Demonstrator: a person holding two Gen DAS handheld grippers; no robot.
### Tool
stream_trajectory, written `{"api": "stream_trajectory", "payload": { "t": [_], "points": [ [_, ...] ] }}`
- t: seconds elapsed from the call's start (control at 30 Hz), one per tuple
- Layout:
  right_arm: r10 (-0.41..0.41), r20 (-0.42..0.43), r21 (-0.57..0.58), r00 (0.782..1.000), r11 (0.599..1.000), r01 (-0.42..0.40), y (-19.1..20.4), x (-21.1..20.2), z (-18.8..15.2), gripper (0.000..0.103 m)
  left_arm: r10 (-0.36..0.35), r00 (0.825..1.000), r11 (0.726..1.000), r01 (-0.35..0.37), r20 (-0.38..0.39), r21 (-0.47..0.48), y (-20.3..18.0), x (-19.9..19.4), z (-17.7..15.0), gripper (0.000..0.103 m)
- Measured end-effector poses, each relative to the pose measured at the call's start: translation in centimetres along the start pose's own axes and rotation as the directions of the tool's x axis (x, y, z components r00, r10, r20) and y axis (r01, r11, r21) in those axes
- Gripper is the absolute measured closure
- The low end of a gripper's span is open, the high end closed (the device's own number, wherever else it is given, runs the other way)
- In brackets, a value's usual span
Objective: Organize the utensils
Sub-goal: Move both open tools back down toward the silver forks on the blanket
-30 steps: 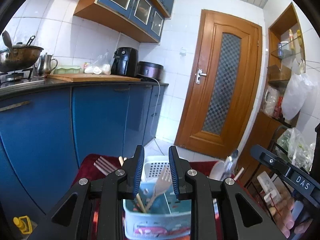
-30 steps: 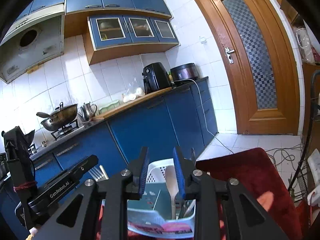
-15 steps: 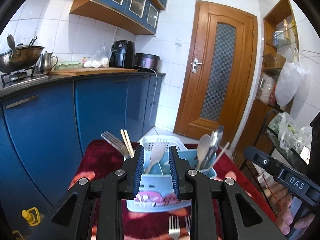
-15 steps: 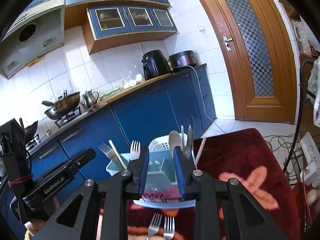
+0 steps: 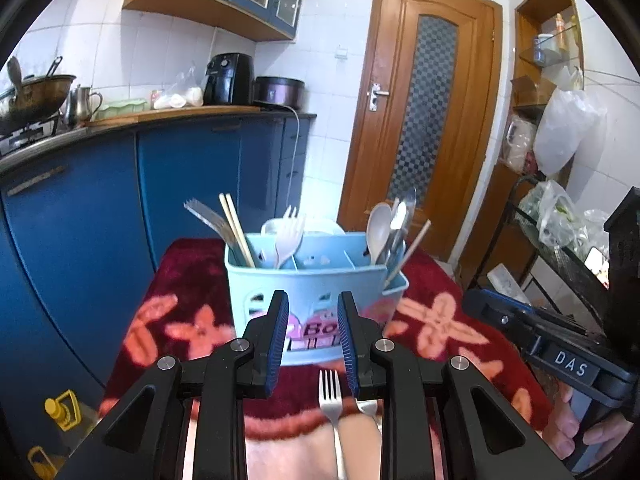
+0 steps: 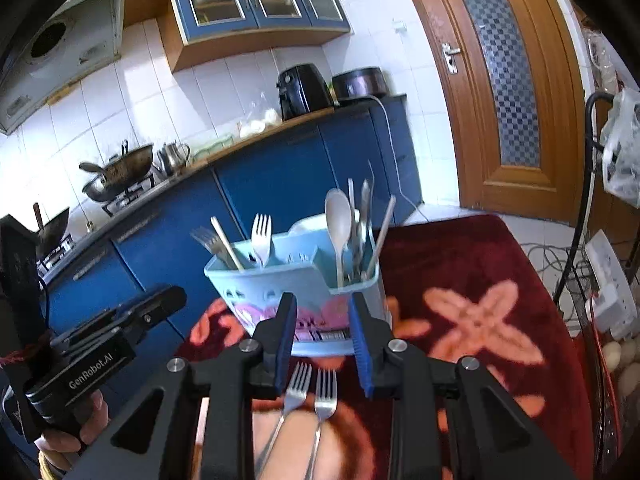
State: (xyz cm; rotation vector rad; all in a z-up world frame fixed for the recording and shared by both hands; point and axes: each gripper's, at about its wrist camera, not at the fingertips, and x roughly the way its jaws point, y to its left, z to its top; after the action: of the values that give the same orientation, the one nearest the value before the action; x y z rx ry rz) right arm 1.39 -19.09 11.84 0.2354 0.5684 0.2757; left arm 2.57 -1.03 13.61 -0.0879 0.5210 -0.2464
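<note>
Light-blue utensil caddy (image 5: 316, 280) at frame centre on the red floral worktop (image 5: 460, 292), two metal forks (image 6: 308, 392) lying before it at lower centre; left gripper (image 5: 313, 344) and right gripper (image 6: 323, 346) fingers slightly parted, released, grasping nothing.

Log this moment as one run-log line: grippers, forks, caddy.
left gripper: open, empty | right gripper: open, empty | two metal forks: lying on red cloth before blue caddy | caddy: holds upright utensils
</note>
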Motion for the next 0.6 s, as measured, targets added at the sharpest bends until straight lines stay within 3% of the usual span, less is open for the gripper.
{"api": "stream_trajectory", "payload": {
  "t": [0.6],
  "points": [
    [-0.038,-0.154,0.037,0.987,0.998,0.044,-2.3,1.5,-5.0,0.073,0.021,0.983,0.999,-0.028,-0.181,-0.036,1.0,3.0,-4.4,0.077]
  ]
}}
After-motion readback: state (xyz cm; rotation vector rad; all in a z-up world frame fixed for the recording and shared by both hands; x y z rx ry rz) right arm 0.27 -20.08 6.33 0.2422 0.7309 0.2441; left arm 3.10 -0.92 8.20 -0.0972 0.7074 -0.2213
